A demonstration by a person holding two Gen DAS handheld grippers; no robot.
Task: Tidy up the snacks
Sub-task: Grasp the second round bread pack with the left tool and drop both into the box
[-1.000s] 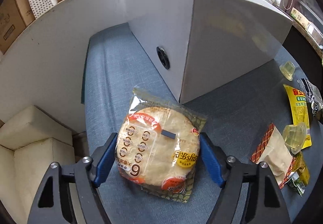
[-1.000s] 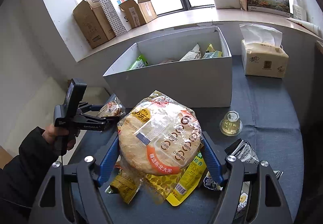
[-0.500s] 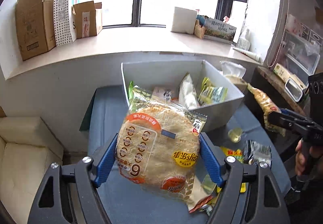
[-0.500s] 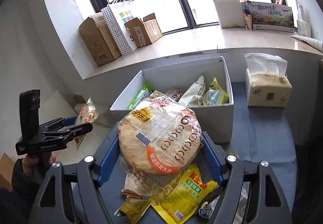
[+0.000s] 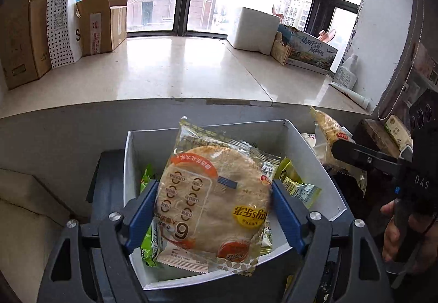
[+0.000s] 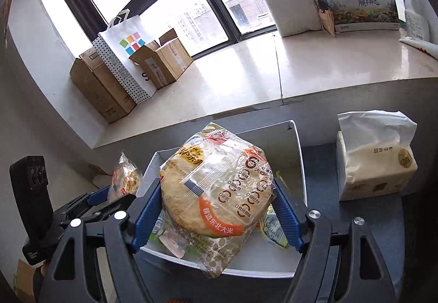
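Note:
My left gripper [image 5: 214, 183] holds a round rice-cracker pack [image 5: 213, 201] over the open white box [image 5: 314, 160]. Its jaws are opening, and the blue pads [image 5: 145, 210] still touch the wrapper's sides. My right gripper [image 6: 216, 183] holds a second round rice-cracker pack [image 6: 216, 193] above the same white box [image 6: 298, 144]. Its jaws are opening too, and the pack is still caught between the pads [image 6: 287, 215]. The box holds a green pack [image 5: 147, 182] and a yellow pack [image 5: 298, 188]. Each wrist view shows the other gripper at its edge, with its cracker pack [image 5: 328, 133] [image 6: 126, 180].
A tissue pack [image 6: 377, 166] stands on the blue-grey tablecloth [image 6: 320, 166] right of the box. Behind the box runs a pale window sill [image 5: 178, 67] with cardboard boxes [image 5: 101, 26], a spotted paper bag [image 5: 71, 10] and a white block [image 5: 254, 29]. A hand [image 5: 394, 234] grips the right handle.
Both grippers have risen from the table and carried their cracker packs over the white box. The left view has tilted up, so the box interior and the window show.

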